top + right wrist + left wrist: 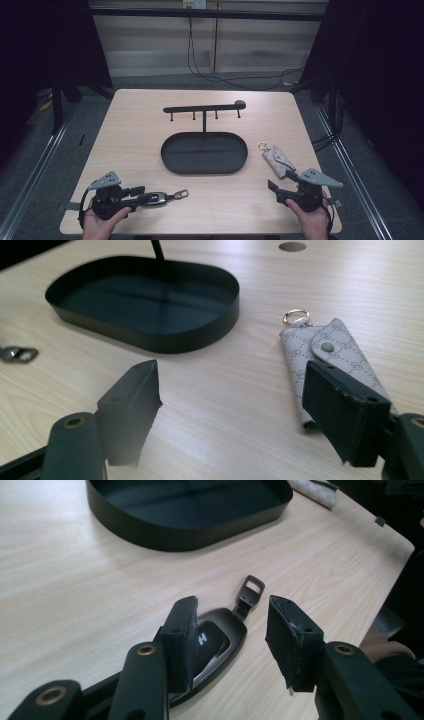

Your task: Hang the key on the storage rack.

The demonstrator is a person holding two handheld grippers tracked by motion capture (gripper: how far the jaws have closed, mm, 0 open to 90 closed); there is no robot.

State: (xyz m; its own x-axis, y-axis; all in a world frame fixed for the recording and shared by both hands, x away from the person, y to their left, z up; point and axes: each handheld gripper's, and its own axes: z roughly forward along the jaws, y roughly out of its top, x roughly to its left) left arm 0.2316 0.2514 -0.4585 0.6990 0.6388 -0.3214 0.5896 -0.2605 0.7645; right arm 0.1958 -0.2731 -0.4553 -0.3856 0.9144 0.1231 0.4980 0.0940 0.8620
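The left gripper [232, 640] hangs low over the car key fob [212, 647] at the near left of the worktop [135, 130], jaws spread and straddling one side of it, nothing held. The right gripper [232, 412] is likewise spread and empty, just short of the patterned key pouch [325, 360]. To grip the fob cleanly, I'd shift left so both pads bracket its body, then close squarely, leaving the metal loop [252, 587] free for the hook stand [204, 107] above the tray [170, 150].
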